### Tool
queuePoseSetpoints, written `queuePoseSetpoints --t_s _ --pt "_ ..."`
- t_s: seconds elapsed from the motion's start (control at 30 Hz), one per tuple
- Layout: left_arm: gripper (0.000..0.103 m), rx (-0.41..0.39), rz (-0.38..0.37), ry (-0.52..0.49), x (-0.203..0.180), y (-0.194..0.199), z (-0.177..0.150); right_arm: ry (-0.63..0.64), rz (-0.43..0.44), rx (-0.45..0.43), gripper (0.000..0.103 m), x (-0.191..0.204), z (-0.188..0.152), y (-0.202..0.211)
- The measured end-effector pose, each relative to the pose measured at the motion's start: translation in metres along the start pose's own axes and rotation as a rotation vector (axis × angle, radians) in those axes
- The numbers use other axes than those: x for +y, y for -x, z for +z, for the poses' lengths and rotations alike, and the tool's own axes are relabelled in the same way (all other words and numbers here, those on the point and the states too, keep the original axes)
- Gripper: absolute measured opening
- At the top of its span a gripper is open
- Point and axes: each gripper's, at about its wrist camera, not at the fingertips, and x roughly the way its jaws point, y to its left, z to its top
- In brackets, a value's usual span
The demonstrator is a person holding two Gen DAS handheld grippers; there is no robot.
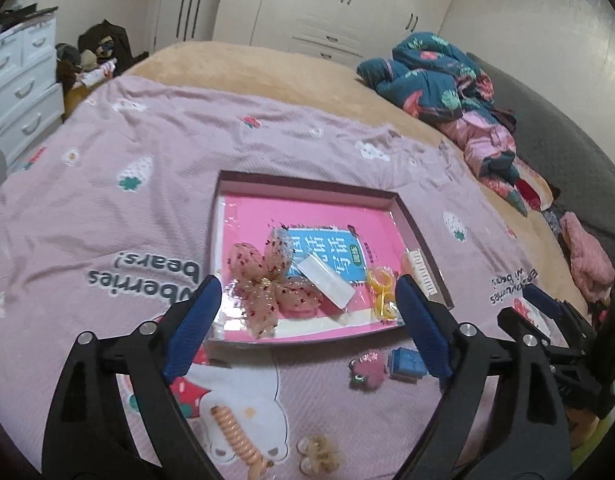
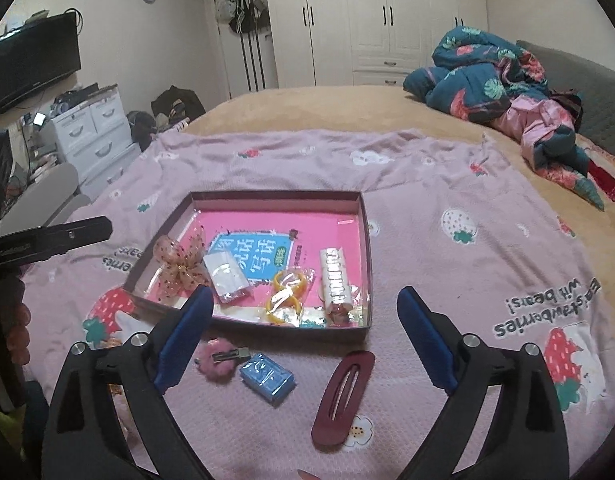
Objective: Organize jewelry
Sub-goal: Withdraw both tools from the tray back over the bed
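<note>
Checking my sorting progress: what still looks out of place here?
Several pieces lie on the blanket outside the box: a maroon clip, a blue packet, a pink fuzzy clip, a coil tie and a beige bow. Nothing looks damaged or spilled.

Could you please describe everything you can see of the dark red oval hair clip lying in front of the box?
The dark red oval hair clip is a long, flat, matte plastic-looking piece with a slim oval slot cut along its middle. It lies flat and slightly slanted on the pink printed bedspread, outside the shallow cardboard box, apart from its front wall. Nothing else touches it; the open right gripper hangs above it.
</note>
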Motion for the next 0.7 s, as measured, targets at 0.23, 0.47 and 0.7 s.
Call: queuePoseSetpoints --t_s 0.23,0.47,0.7 --pt "0.092 -0.043 0.010 0.003 0.006 0.030 -0.002 0.018 0.005 -0.055 0.094 0.007 0.006 0.030" --pt "0.093 -0.094 0.019 0.014 0.011 0.059 -0.005 0.024 0.012 -0.107 0.096 0.014 0.012 0.055" --pt "0.093 -0.116 0.028 0.019 0.014 0.077 -0.013 0.025 0.009 -0.147 0.097 0.016 0.015 0.076"
